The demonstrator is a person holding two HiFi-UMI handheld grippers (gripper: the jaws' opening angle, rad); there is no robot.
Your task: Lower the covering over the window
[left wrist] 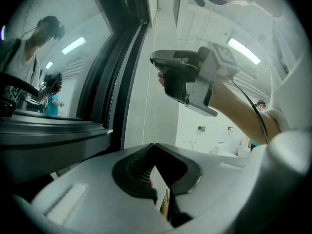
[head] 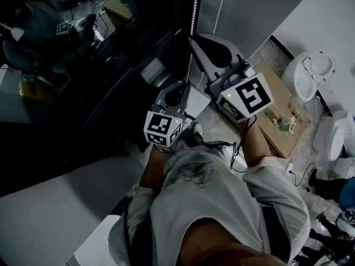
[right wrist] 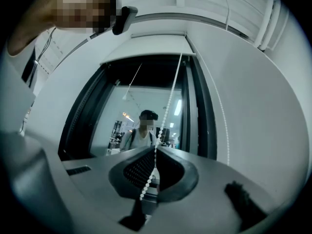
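The window (head: 83,65) is the biggest thing before me: a dark frame around dark glass, and in the glass a person is visible. To the right of the frame stands the plain white wall (head: 260,4). The covering (right wrist: 146,45) I can see only in my right gripper view, as a white band across the very top of the window opening. It looks like a blind rolled up there, and the glass under it is bare. On the floor, low at the right side of the head view, lies a brown cardboard box (head: 283,132).

My right gripper (head: 193,39) is the higher one and it points up toward the window frame. Its jaws are closed on the white bead chain (head: 194,10). In its own view the chain comes down from the top of the window, passes between the two pads and hangs out below them. A second strand of the chain runs beside it along the wall, apart from my jaws.

My left gripper (head: 178,86) is just below the right one. Its jaws are also pressed together, and the same thin strand comes straight down past the right gripper into their tips.
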